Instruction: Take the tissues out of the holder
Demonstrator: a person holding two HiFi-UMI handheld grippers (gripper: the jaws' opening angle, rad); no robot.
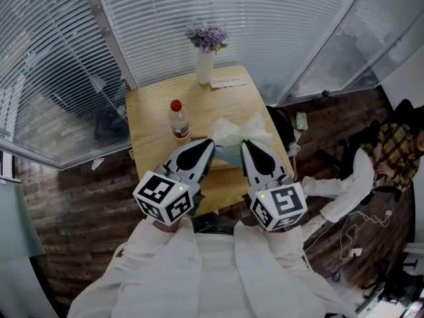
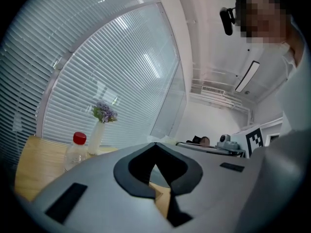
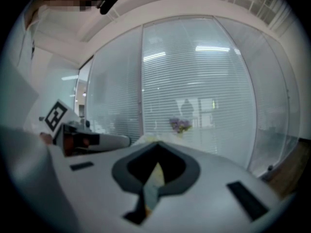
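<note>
Two grippers sit low over the near edge of a wooden table [image 1: 149, 111], side by side and pointing across it. On the left gripper [image 1: 209, 143] the tongs are pressed together, tips meeting in its own view [image 2: 155, 144], with only bare wood showing through the gap behind them. The right gripper [image 1: 246, 144] has its tongs pressed together as well [image 3: 156, 143]; its tip lies at the near side of the tissues [image 1: 232, 132], and whether a corner of tissue is caught there I cannot tell.

The tissues are a white, crumpled heap toward the right edge of the table, about halfway between its far and near edges. They stand up out of a pale blue holder [image 1: 227, 154], which shows between the two gripper noses (only a sliver of it is visible).

A clear bottle [image 1: 177, 120] with a red cap stands upright near the middle of the table, just left of the tissues. A white vase [image 1: 205, 65] of purple flowers [image 1: 207, 36] stands at the far edge, with a sheet of paper [image 1: 226, 82] just beside it toward the far right corner. White blinds [image 1: 218, 5] close off the space behind the table
</note>
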